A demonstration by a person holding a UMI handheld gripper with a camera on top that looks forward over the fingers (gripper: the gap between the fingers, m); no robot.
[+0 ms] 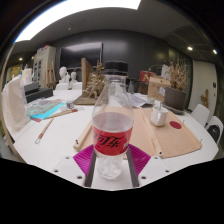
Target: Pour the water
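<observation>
Fingers: we see our gripper [109, 165] with its two fingers [90, 168] closed on the bottle, one at each flank, the magenta pads [84, 157] pressing its lower body.

Bottle: a clear plastic bottle [111, 125] stands upright between the fingers, its long axis vertical, the neck and cap [114, 71] above them. It is ribbed, smooth-walled and see-through, with a red label [110, 143] bearing white script around the middle.

Contents: we judge the liquid level to sit somewhere in the lower half, though the label hides most of it.

Key relation: the glass [158, 112] we take for the pour target stands beyond the fingers and off to the right of the bottle, well apart from it. We judge the coming move calls for carrying the bottle rightward and forward, then tipping its neck toward that rim.

Glass: small, clear, upright, resting on a pale wooden board [172, 133].

Board: flat, light-grained, with a small dark red round thing [176, 125] lying on it just right of the glass.

Bench: white and smooth [50, 150], carrying the board on the right and some tools on the left.

Left of the bottle: a wooden-handled brush or tool [47, 125] lies slantwise, near a pale blue sheet [42, 108].

Far side: wooden stands and clutter, too small for us to name, under a long ceiling light [85, 10].
</observation>
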